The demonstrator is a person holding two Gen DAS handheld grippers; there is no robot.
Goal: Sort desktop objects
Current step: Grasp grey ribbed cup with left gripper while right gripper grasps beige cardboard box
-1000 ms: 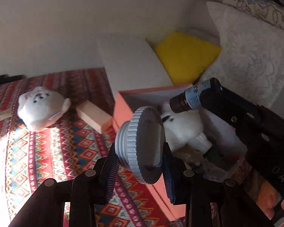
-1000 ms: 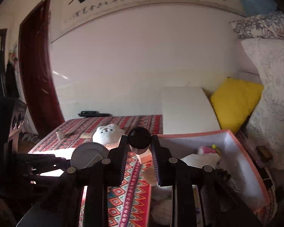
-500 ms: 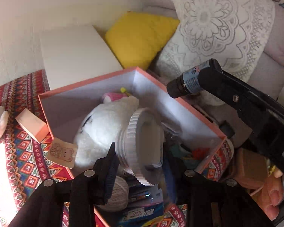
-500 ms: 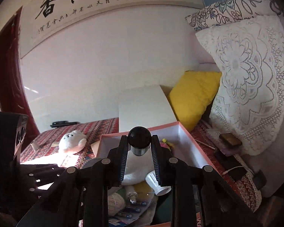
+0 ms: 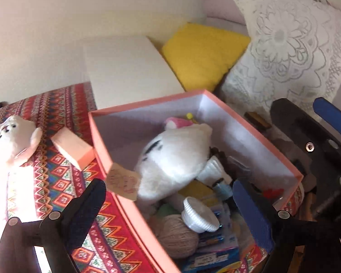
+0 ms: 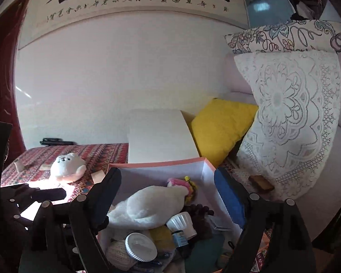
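Patterned cloth (image 5: 63, 177) | box (image 5: 257, 136): lid (image 5: 199, 216) tilted, bottle (image 6: 179, 236) upright | both tongs (image 5: 168, 207) (image 6: 168, 195) wide, empty

My left gripper (image 5: 170, 207) has matt black plastic fingers with textured blue pads. Below it, the matt pink cardboard box (image 5: 116, 159) holds a fluffy white plush toy (image 5: 175, 159), a ribbed white plastic lid (image 5: 199, 216) and a rough beige twine ball (image 5: 177, 236).
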